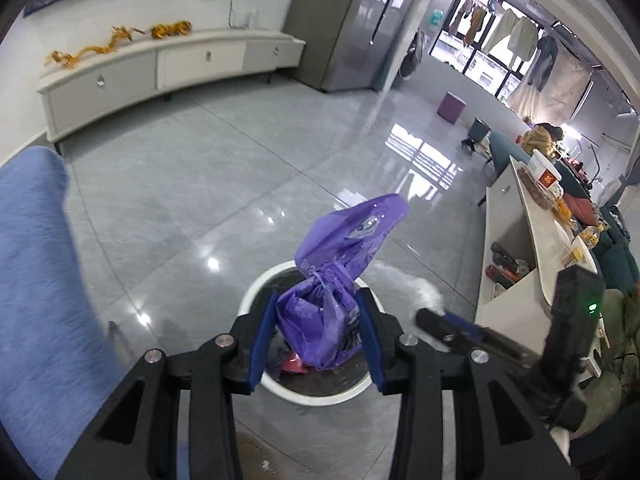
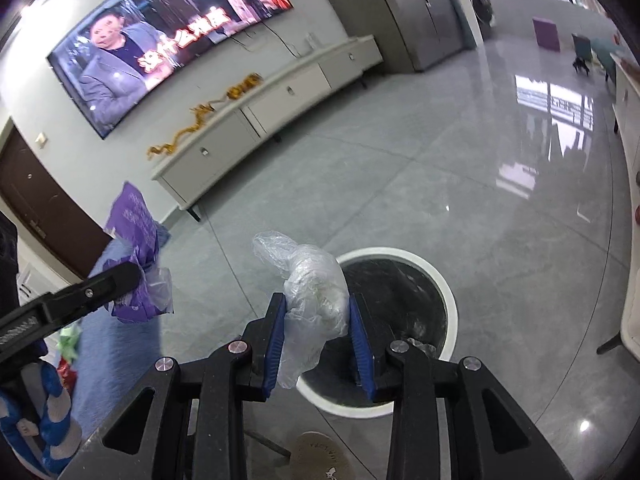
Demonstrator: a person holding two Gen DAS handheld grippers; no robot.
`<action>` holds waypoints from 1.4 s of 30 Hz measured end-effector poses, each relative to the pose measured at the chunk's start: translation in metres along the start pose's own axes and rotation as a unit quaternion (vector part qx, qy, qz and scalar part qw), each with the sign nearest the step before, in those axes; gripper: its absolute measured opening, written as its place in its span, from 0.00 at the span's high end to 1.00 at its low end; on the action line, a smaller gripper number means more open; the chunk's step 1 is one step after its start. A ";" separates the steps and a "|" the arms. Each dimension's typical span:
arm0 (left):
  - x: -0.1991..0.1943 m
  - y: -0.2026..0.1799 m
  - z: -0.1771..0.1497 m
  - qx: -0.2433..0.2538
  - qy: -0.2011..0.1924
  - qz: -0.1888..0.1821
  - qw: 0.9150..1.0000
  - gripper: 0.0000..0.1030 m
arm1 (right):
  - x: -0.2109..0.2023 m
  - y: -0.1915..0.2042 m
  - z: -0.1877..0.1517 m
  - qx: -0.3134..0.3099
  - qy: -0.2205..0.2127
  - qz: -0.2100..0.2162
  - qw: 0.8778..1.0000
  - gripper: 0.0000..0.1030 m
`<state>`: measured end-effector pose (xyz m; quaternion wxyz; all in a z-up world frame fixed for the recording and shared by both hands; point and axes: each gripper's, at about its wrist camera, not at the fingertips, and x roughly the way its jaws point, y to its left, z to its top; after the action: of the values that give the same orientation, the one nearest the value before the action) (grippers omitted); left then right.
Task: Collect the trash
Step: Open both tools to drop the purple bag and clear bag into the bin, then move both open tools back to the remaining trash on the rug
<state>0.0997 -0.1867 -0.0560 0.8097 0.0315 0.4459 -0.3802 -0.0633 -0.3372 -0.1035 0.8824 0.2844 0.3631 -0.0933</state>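
Currently both tongs are loaded and over the bin. Left tongs pinch a knotted purple plastic bag: blue pads press its lower bulge from both sides, and the tied neck and loose flap stick up past the fingertips. It hangs directly above the open mouth of a round bin with a white rim and a dark inside, standing on the glossy grey floor. Some red and pink scraps show down in the bin under the bag.

Right tongs pinch a crumpled clear plastic bag with something whitish wadded inside; pads press both sides, one end pokes up and left, and a loose tail droops below the left pad. It sits over the near-left edge of the same bin's rim; from that view I can't tell whether it is fully over the opening.

Cross-views: the right tongs show at lower right of the left camera, blurred. The left tongs and the purple bag show at left of the right camera.

Surroundings: blue fabric at left edge of the left view, a low white cabinet along the wall, a TV above it, and a cluttered white tabletop at right.
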 end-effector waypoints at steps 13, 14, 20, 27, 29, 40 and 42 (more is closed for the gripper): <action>0.051 -0.006 0.020 -0.030 0.020 -0.026 0.999 0.38 | 0.016 -0.026 0.003 0.028 0.013 -0.039 0.999 0.52; 0.047 -0.007 0.018 -0.030 0.016 -0.023 0.999 0.38 | 0.015 -0.026 0.004 0.029 0.011 -0.041 0.999 0.52; 0.014 -0.014 0.015 -0.032 -0.019 -0.011 0.999 0.38 | -0.024 -0.018 0.000 0.037 -0.025 -0.042 0.998 0.52; -0.055 -0.020 0.004 -0.032 -0.085 0.009 0.996 0.38 | -0.079 0.019 -0.003 0.015 -0.077 -0.033 0.996 0.49; -0.080 -0.019 -0.001 -0.035 -0.107 0.016 0.993 0.35 | -0.095 0.034 -0.004 0.003 -0.093 -0.030 0.995 0.48; -0.232 0.014 -0.040 -0.048 -0.239 0.096 0.965 0.25 | -0.155 0.131 -0.012 -0.074 -0.147 0.015 0.986 0.47; -0.260 0.019 -0.050 -0.058 -0.265 0.109 0.956 0.25 | -0.165 0.147 -0.016 -0.092 -0.154 0.025 0.983 0.46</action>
<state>-0.0044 -0.0012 0.1022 0.9359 -0.0692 0.2301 -0.2576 -0.1371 -0.2145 0.0650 0.9522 0.1932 0.2225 -0.0804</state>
